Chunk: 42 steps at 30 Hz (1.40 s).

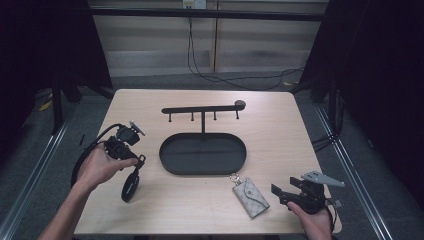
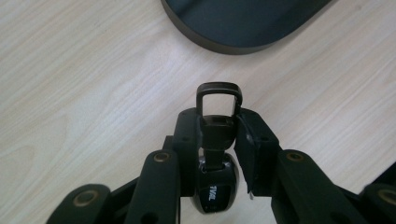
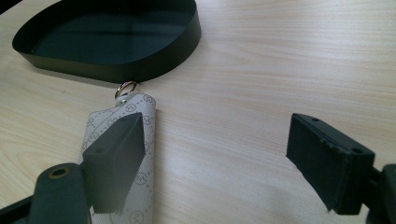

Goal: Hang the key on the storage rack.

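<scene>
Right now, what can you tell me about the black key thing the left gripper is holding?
The key fob is black and glossy, rounded at the body, with small pale lettering I can't read. A dark squared metal loop sticks out past the jaws. The left gripper is shut on its neck, pads pressing both sides. In the high view it hangs down from the gripper over the table, left of the tray.

left gripper [image 1: 131, 150]: black body, black linked arms with brass-coloured rivets, flat black fingers [image 2: 189, 135], looped black cable. right gripper [image 1: 278, 192]: same black build, grey three-cornered plate on top, blocky fingers [image 3: 327, 161] with small screw holes. forearms bare, no sleeves visible.
</scene>
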Tool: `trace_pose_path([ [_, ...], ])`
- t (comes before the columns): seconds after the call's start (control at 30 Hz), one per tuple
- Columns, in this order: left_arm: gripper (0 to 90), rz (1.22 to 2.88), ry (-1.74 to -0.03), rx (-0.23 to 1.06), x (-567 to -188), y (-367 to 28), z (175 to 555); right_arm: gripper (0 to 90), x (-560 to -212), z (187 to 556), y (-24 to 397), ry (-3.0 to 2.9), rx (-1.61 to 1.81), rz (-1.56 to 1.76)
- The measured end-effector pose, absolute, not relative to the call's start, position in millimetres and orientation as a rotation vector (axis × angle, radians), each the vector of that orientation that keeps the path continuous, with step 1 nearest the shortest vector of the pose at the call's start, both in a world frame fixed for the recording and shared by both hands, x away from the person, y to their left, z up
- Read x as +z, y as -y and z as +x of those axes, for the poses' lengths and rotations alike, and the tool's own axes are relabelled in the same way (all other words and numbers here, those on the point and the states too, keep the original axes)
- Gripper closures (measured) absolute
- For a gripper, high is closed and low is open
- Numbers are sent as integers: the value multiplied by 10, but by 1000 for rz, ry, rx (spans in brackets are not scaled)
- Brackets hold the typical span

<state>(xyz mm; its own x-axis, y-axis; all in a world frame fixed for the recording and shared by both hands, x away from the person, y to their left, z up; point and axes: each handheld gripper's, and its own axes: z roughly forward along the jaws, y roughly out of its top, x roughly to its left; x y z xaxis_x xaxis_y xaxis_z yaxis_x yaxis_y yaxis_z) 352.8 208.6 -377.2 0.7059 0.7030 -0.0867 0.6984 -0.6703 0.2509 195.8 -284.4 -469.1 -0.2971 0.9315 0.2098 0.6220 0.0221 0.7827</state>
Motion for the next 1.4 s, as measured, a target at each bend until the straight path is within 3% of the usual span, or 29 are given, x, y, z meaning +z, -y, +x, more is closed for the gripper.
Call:
trace_pose_path([
  [0.77,707,2691,-1137,74,-3402,-2077,3567,192,-4691,1959,2848,-1942,1167,1590],
  [1.4,707,2699,-1130,20,-3231,-2015,3666,192,-4691,1960,2847,-1947,1169,1585],
])
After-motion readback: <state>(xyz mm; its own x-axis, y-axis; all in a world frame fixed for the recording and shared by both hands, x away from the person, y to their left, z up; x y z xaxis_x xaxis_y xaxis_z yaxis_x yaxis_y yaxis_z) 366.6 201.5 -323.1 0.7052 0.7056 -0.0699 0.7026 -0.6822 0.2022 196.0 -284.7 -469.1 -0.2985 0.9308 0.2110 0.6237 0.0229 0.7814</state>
